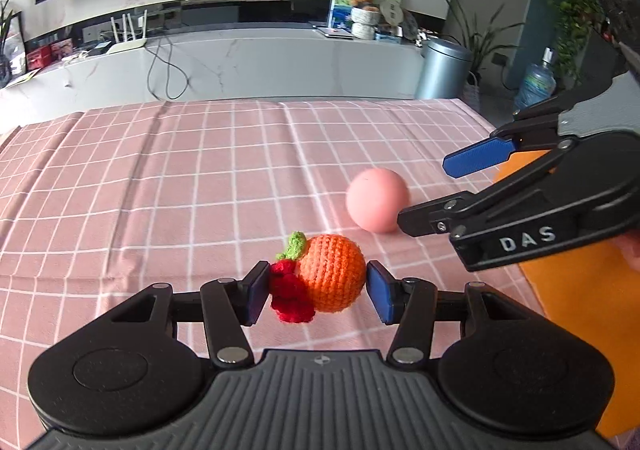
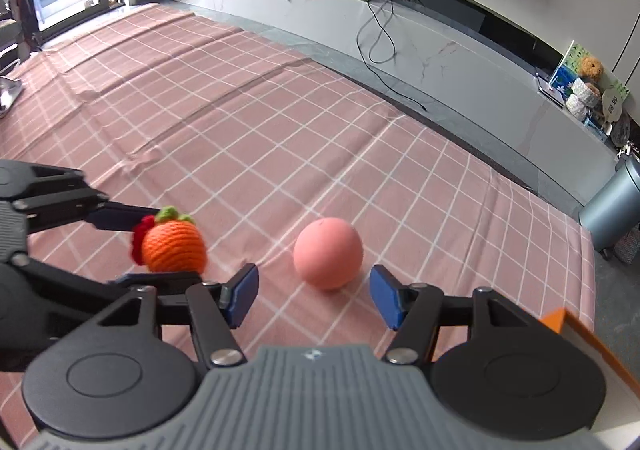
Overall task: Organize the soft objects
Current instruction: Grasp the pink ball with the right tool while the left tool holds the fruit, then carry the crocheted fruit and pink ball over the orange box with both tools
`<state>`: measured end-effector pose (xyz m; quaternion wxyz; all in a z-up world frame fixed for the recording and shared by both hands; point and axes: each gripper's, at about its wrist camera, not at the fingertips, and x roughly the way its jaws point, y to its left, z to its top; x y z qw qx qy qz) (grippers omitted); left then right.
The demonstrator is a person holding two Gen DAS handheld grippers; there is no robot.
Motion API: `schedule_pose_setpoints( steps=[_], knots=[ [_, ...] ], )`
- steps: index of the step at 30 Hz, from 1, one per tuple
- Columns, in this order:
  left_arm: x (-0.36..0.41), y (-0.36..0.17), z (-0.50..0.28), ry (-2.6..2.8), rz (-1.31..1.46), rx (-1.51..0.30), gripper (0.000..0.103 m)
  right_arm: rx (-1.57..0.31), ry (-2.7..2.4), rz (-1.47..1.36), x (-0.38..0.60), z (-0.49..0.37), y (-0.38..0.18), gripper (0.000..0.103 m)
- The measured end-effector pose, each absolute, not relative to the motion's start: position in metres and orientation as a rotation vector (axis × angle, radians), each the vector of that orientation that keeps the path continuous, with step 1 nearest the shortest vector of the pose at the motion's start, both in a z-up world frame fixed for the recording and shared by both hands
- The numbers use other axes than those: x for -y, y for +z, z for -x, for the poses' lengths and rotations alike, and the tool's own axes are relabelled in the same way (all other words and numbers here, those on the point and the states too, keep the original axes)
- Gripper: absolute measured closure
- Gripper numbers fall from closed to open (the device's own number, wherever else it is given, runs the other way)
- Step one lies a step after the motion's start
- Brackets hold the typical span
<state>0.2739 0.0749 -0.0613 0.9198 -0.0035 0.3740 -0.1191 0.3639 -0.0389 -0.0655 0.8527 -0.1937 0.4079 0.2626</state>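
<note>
1. The left gripper (image 1: 316,292) has its 2 blue-padded fingers (image 1: 380,296) closed about halfway on a crocheted orange (image 1: 332,274). The right pad presses the orange's side, and the left pad presses the red crocheted piece (image 1: 290,296) attached to it.
2. A green crocheted leaf (image 1: 296,244) sits on top of the orange, just beyond the left finger.
3. In the right wrist view the orange (image 2: 174,248) appears clear of the cloth, held between the left gripper's fingers (image 2: 120,218) to the left of the right gripper.
4. The right gripper (image 2: 314,298) has its 2 fingers (image 2: 386,296) spread wide with nothing gripped between them.
5. A pink ball (image 2: 328,252) lies on the checked pink cloth (image 2: 240,129) just ahead of the right gripper's fingertips, in line with the gap and touching neither pad.
6. In the left wrist view the right gripper (image 1: 436,193) reaches in from the right, with the ball (image 1: 376,205) just beside its lower finger (image 1: 424,217).
7. An orange box edge (image 2: 560,320) shows just outside the right gripper's right finger, and an orange surface (image 1: 580,290) lies beneath that gripper in the left wrist view.
8. The cloth covers the worktop well beyond both sets of fingers.
9. Further beyond the fingers runs a long grey marble unit (image 1: 240,57) carrying a white router (image 1: 128,35), with a grey bin (image 1: 442,67) standing at 1 end.
</note>
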Motion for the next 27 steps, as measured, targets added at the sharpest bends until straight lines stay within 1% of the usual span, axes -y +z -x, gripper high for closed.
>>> schedule_pose_setpoints(
  steps=[4, 10, 12, 13, 17, 21, 27],
  knots=[
    [-0.088, -0.065, -0.283, -0.222, 0.034, -0.77, 0.044, -0.886, 0.544, 0.382, 0.03, -0.387, -0.076, 0.044],
    [-0.099, -0.072, -0.29, -0.213, 0.065, -0.781, 0.044, -0.922, 0.526, 0.407, 0.018, -0.402, -0.095, 0.044],
    [-0.101, -0.074, -0.291, -0.211, 0.071, -0.786, 0.044, -0.907, 0.507, 0.43, 0.017, -0.402, -0.098, 0.049],
    [-0.102, -0.074, -0.29, -0.209, 0.075, -0.788, 0.044, -0.893, 0.495, 0.445, 0.017, -0.401, -0.098, 0.057],
    [-0.105, -0.074, -0.288, -0.202, 0.088, -0.79, 0.044, -0.894, 0.49, 0.438, 0.021, -0.397, -0.095, 0.062],
    [-0.105, -0.068, -0.283, -0.202, 0.099, -0.787, 0.044, -0.88, 0.501, 0.404, 0.025, -0.382, -0.084, 0.064],
    [-0.1, -0.049, -0.266, -0.196, 0.093, -0.762, 0.044, -0.785, 0.55, 0.426, 0.033, -0.331, -0.048, 0.064]
  ],
)
